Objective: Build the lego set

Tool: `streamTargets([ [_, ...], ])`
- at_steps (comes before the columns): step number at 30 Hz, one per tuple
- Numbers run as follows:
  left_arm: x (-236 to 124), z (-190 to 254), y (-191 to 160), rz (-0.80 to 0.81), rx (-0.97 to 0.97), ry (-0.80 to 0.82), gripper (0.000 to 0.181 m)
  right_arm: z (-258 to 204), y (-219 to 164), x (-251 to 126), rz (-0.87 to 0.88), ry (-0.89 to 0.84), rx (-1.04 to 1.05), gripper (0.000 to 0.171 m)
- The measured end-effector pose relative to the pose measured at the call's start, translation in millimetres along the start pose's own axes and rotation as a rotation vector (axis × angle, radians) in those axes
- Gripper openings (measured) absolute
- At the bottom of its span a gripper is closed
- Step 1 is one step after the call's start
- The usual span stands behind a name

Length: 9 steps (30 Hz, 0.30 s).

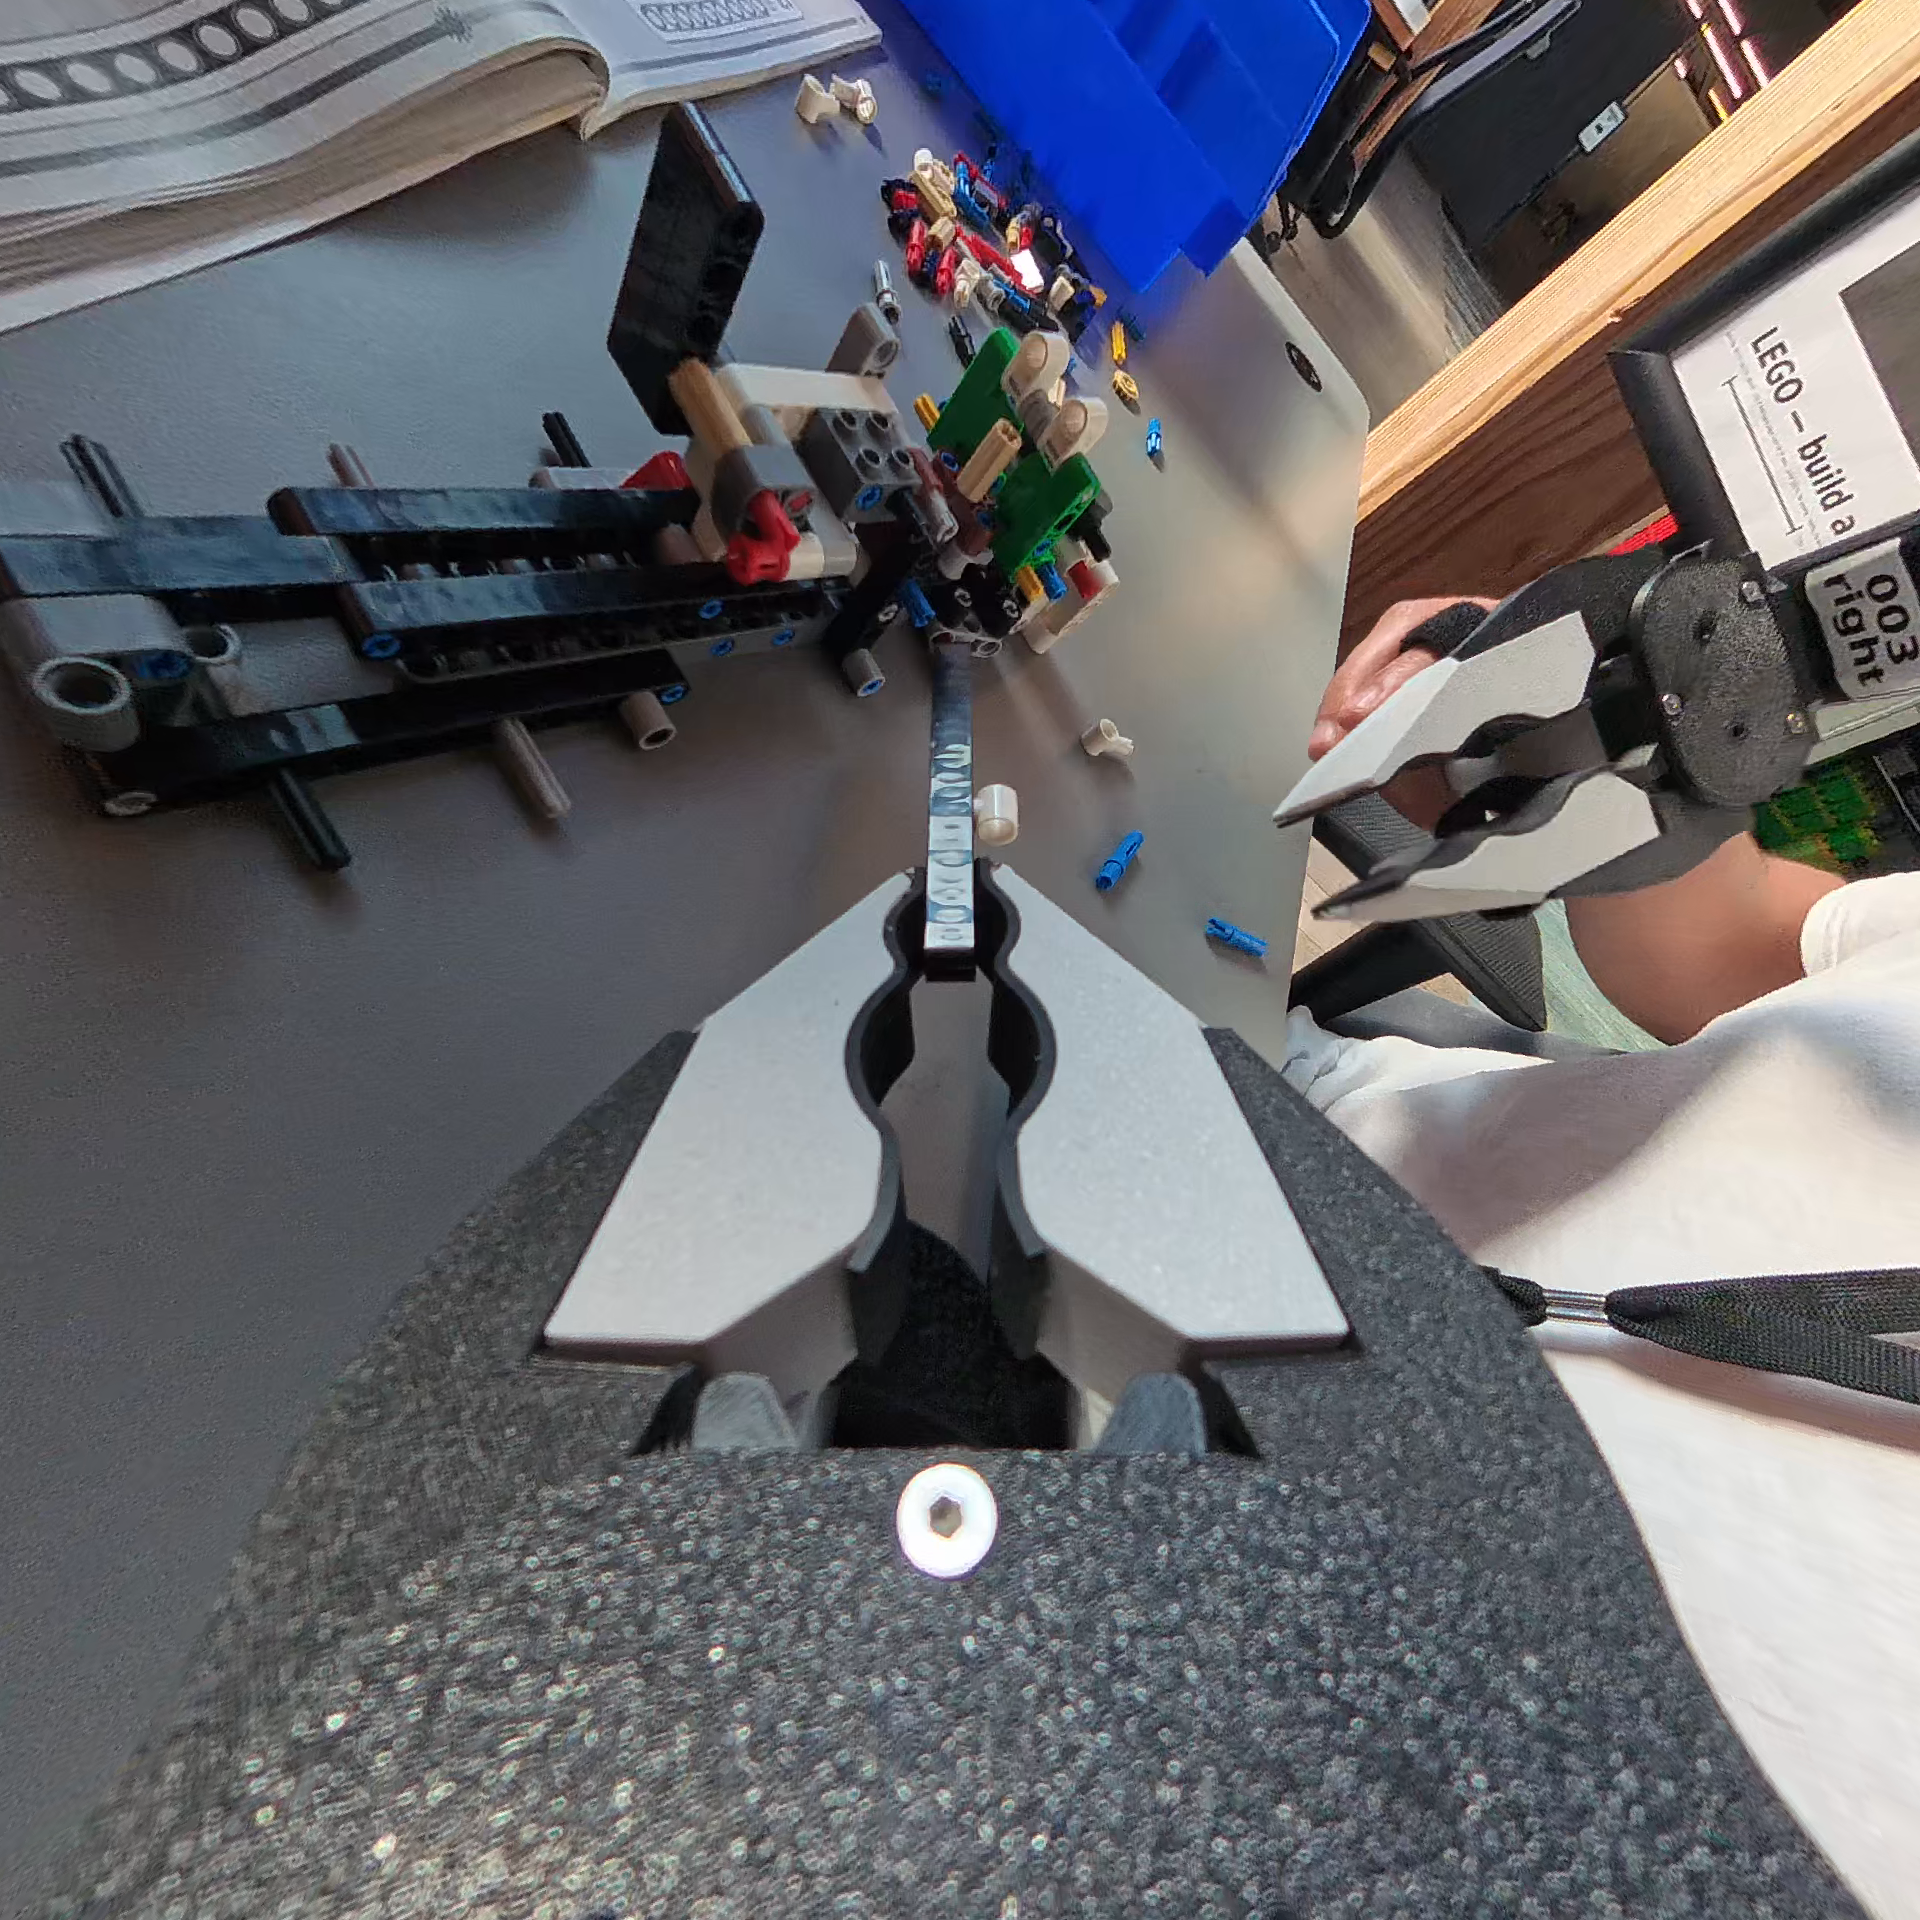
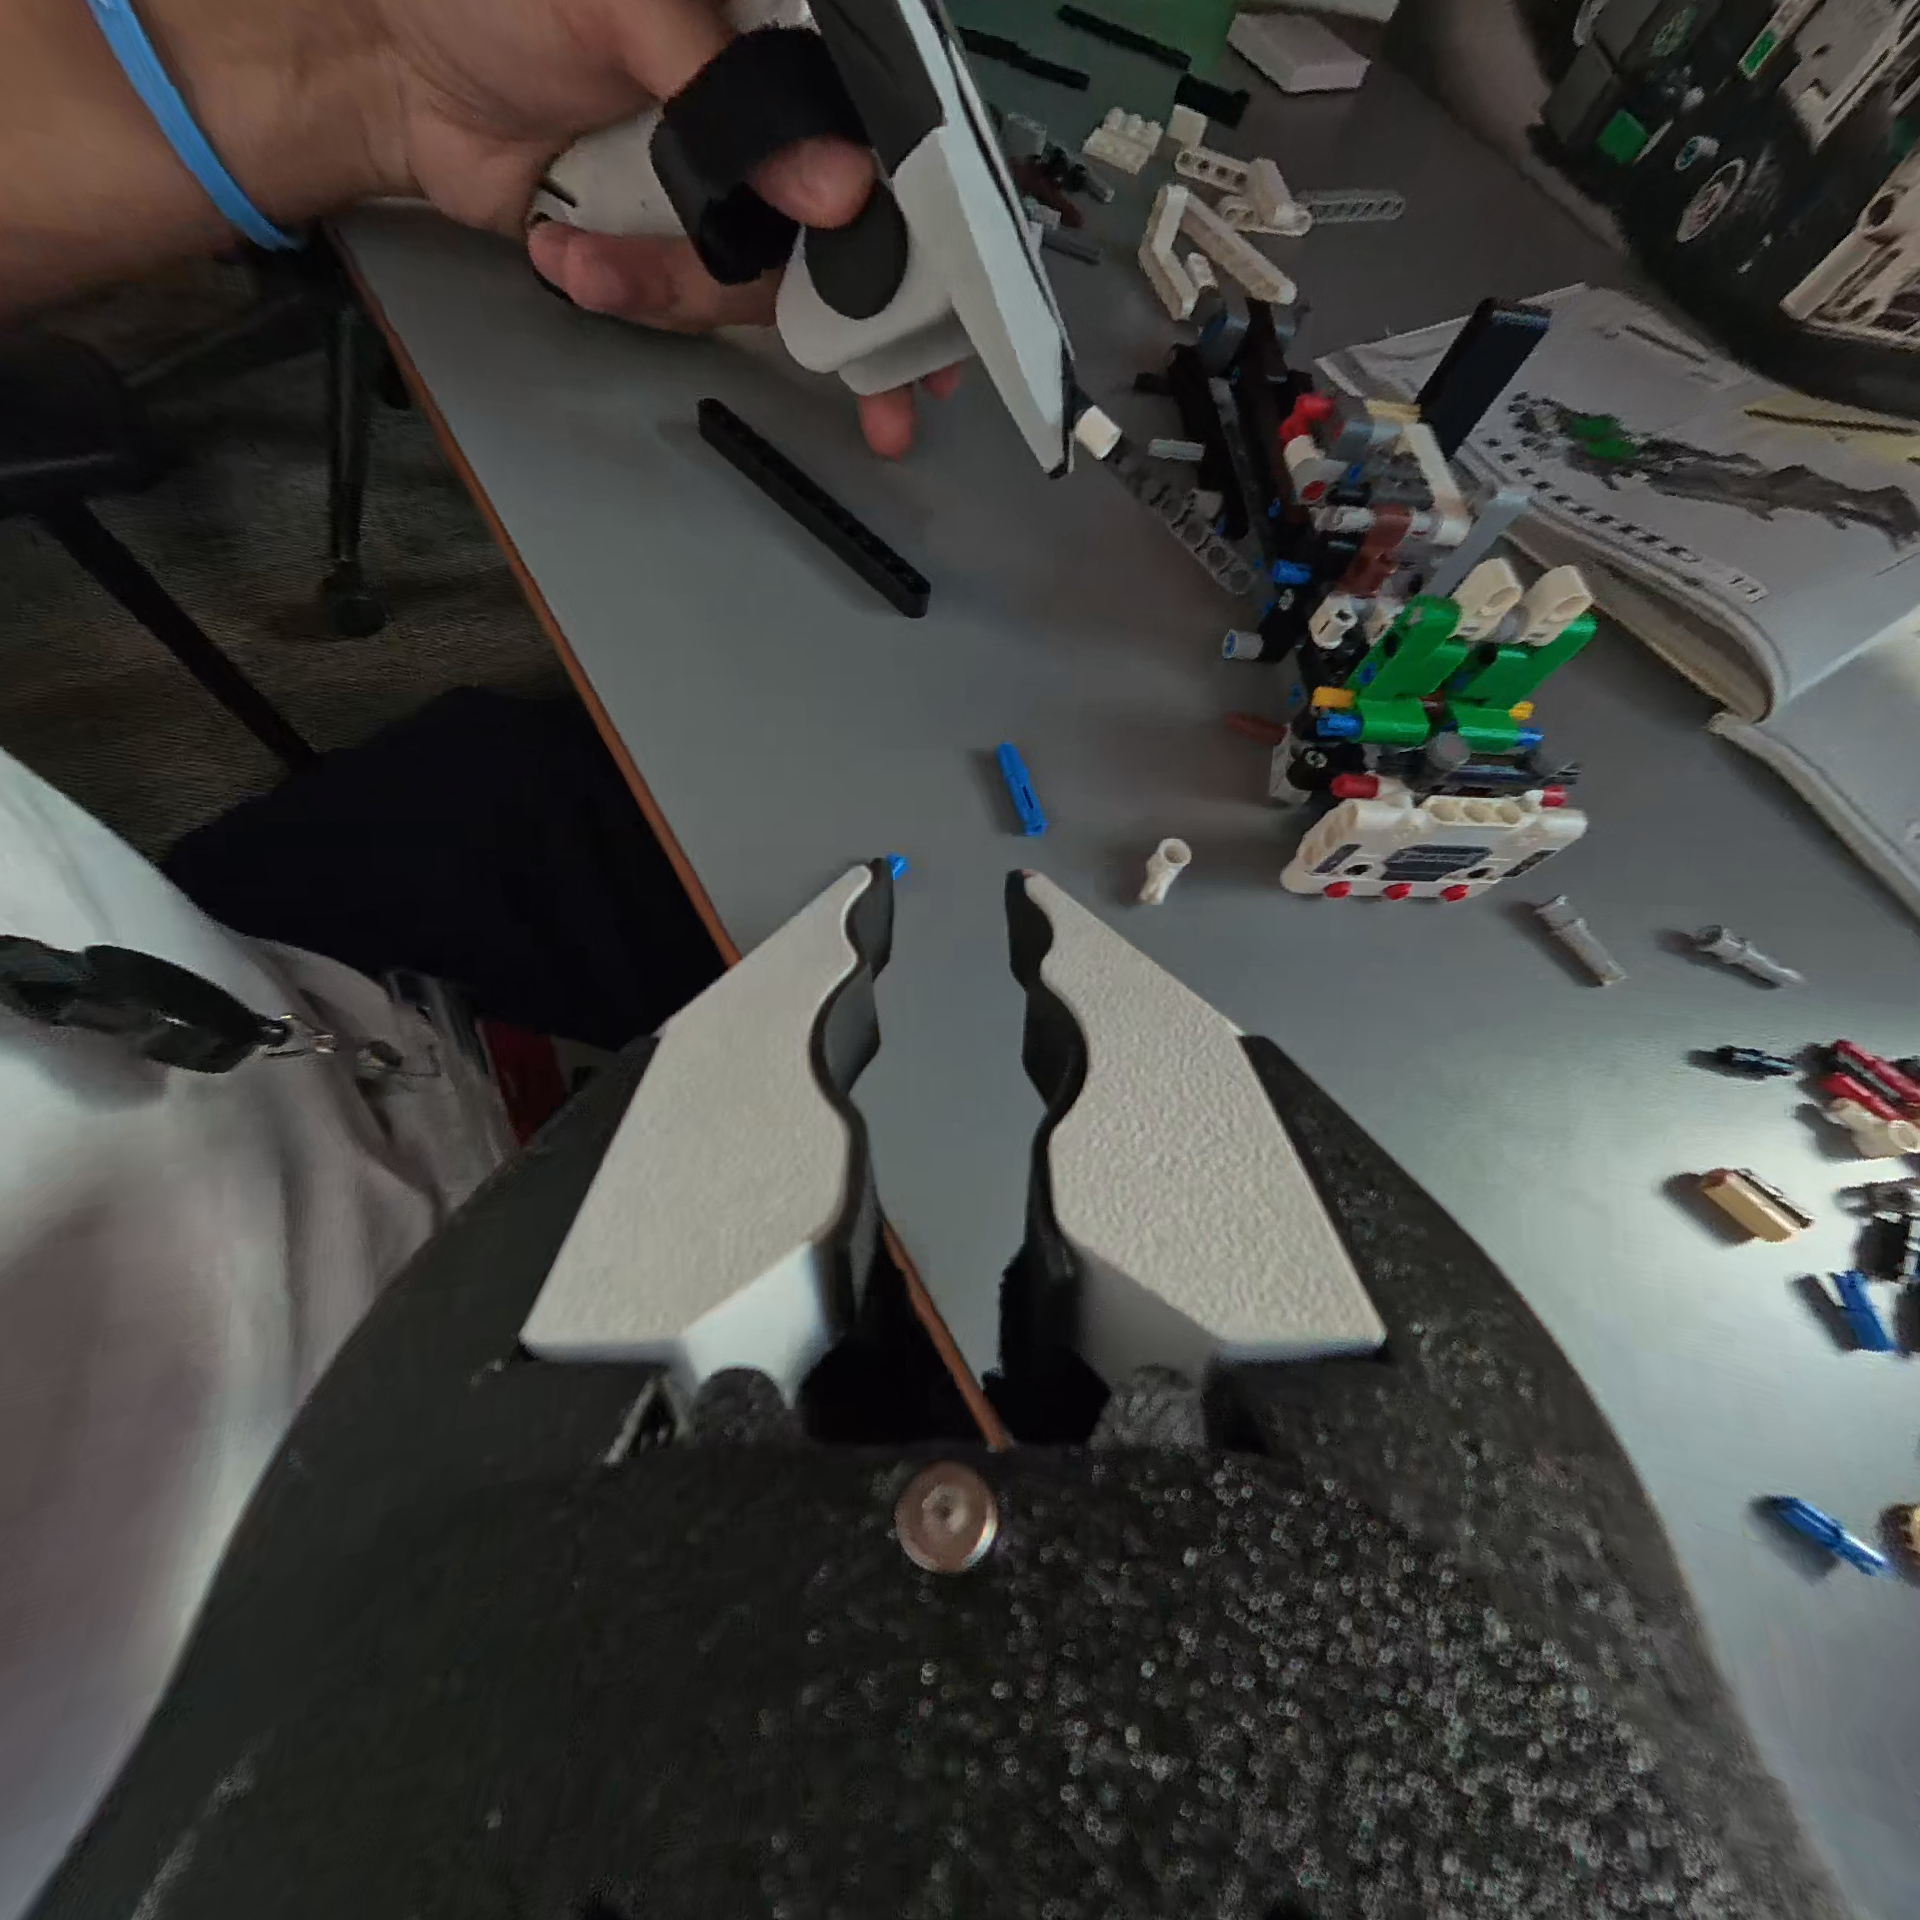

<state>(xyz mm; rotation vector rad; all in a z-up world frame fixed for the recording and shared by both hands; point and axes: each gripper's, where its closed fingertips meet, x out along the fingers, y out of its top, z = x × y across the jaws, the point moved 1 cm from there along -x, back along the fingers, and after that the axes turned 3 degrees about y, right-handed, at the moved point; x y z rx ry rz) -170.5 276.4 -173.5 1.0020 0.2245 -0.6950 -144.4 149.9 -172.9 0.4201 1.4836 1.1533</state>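
Left tongs [image 1: 951, 914] were clamped on the near end of a black beam [image 1: 951, 790], which ran straight out from the tips toward the build [image 1: 499, 582] on the desk [image 1: 312, 1039], far end almost touching it. So the left was the nearer one. Right tongs [image 2: 951, 883] sat partly open and empty over the desk edge, well apart from it. The build was long black beams with a grey, red and green cluster at one end.

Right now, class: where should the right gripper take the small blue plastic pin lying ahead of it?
Its middle, from above: the blue pin lies flat on the grey table, pointing away, so the open right gripper should span its narrow width.
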Motion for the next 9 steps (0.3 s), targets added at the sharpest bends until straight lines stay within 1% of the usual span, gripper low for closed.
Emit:
streamTargets([
  [1, 0, 0, 0, -0.002, -0.001, -0.001, 0.006, -11, 1, 0, -0.003, 0.058, 0.031, 0.025],
  [2, 0, 0, 0, -0.002, 0.0, 0.001, 0.006, -21, 4, 1, 0.006, 0.096, 0.043, 0.025],
  [3, 0, 0, 0, -0.001, 0.001, 0.003, 0.006, -25, 5, 4, 0.015, 0.093, 0.034, 0.023],
  [6, 0, 0, 0, -0.002, 0.007, 0.009, 0.006, -25, -5, 14, -0.063, 0.051, 0.002, 0.018],
  [9, 0, 0, 0, -0.002, 0.009, 0.009, 0.006, -22, -8, 11, -0.079, 0.026, 0.047, 0.016],
])
